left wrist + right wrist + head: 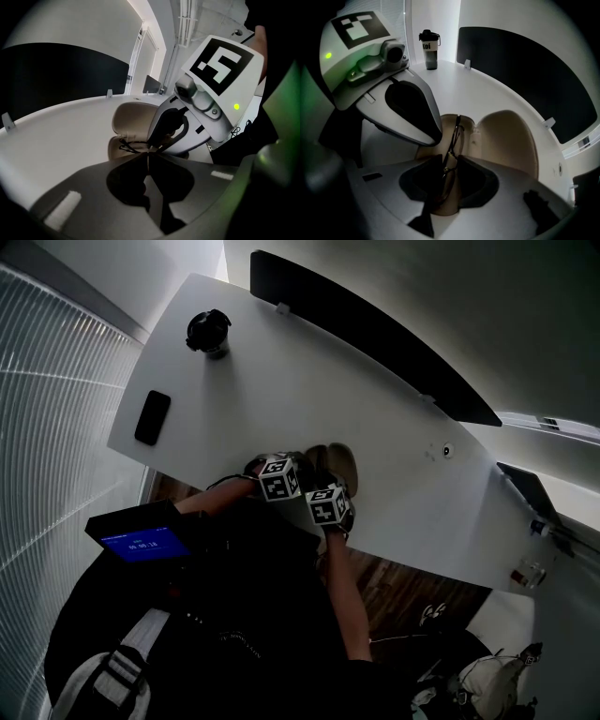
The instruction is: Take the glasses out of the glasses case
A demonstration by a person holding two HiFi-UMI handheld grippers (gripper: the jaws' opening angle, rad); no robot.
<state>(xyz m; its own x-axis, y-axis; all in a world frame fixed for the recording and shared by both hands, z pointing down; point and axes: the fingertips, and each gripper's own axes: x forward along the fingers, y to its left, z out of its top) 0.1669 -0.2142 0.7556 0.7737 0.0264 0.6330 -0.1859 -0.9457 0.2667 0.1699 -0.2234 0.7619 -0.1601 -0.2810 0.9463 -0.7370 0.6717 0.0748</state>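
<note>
Right gripper jaws are nearly closed, and I read them as pinching the glasses by the thin dark frame, which stands on edge between the tips, over the lower half of the open beige glasses case. Left gripper jaws are tight together, tips right at the case's near rim, just beside the right gripper; I can't tell whether they pinch the rim. Case sits at the near edge of the white table, lid tipped back, with a bottle and a phone well apart from it.
</note>
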